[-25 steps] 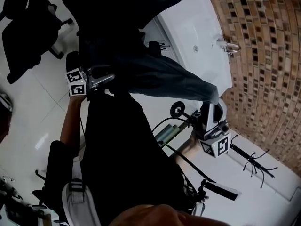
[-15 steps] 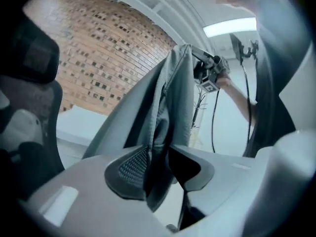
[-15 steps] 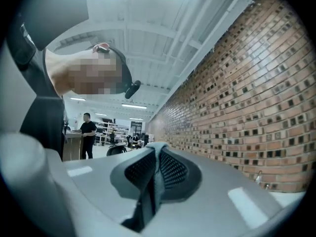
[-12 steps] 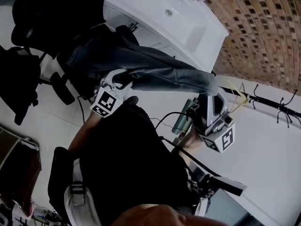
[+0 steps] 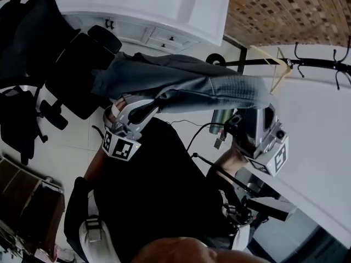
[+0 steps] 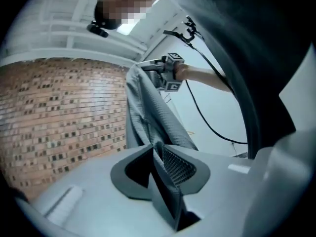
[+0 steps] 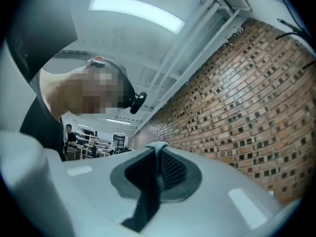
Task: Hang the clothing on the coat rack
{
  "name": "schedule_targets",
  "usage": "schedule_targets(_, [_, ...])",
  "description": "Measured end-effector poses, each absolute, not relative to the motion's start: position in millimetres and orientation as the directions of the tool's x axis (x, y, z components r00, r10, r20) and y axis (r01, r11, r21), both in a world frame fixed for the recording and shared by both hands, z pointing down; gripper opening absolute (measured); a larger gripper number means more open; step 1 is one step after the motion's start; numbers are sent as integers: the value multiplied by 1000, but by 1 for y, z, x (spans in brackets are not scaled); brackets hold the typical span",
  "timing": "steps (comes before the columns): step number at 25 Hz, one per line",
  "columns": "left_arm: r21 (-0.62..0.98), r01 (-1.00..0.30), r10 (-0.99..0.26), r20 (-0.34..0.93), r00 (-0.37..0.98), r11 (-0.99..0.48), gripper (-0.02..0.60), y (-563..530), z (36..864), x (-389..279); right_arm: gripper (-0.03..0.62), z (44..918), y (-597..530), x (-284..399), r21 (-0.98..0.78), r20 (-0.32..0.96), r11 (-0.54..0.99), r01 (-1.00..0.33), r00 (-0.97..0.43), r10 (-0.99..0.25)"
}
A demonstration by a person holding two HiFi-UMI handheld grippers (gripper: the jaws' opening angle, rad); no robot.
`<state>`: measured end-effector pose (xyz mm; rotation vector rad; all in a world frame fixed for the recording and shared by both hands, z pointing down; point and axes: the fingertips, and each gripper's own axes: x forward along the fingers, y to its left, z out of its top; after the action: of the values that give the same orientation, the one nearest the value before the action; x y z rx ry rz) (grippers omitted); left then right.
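Observation:
A grey-blue denim garment (image 5: pixel 197 89) hangs stretched between my two grippers. My left gripper (image 5: pixel 143 107) pinches its left part; in the left gripper view the cloth (image 6: pixel 148 112) runs straight into the closing jaws of that gripper (image 6: pixel 159 162). My right gripper (image 5: pixel 259 109) is shut on the other end, and a thin fold of cloth (image 7: pixel 157 145) shows at its tips (image 7: pixel 157 157). The black coat rack (image 5: pixel 321 63) reaches across the upper right, and a pale hanger (image 5: pixel 278 64) sits just above the garment's right end.
A white sink cabinet (image 5: pixel 164 10) stands at the top, with black office chairs (image 5: pixel 77 70) to its left. A brick wall (image 5: pixel 285 10) and a white wall (image 5: pixel 318 125) close off the right side. Black cables (image 5: pixel 203 130) trail below the garment.
The head view has swung round, so the sink cabinet now sits at the top and the coat rack is closer, beside the garment's right end. Both grippers still carry the garment.

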<state>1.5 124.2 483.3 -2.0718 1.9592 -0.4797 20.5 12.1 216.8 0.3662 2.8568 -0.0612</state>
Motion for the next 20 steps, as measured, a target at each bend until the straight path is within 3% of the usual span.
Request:
schedule_targets(5, [-438, -828, -937, 144, 320, -350, 58, 30, 493, 90, 15, 200, -20, 85, 75, -218, 985, 156, -961, 169])
schedule_targets(10, [-325, -723, -790, 168, 590, -609, 246, -29, 488, 164, 15, 202, -73, 132, 120, -177, 993, 17, -984, 38])
schedule_targets(11, [-285, -691, -743, 156, 650, -664, 254, -35, 485, 179, 15, 202, -86, 141, 119, -172, 992, -29, -985, -9])
schedule_targets(13, [-233, -639, -675, 144, 723, -733, 255, -49, 485, 200, 16, 203, -112, 156, 110, -169, 987, -118, -981, -99])
schedule_targets(18, [-211, -594, -630, 224, 744, -777, 252, -117, 519, 222, 15, 206, -152, 174, 67, -182, 974, -215, -963, -200])
schedule_targets(20, [-229, -577, -619, 218, 754, -784, 189, -149, 524, 227, 15, 209, -177, 180, 70, -180, 962, -265, -952, -250])
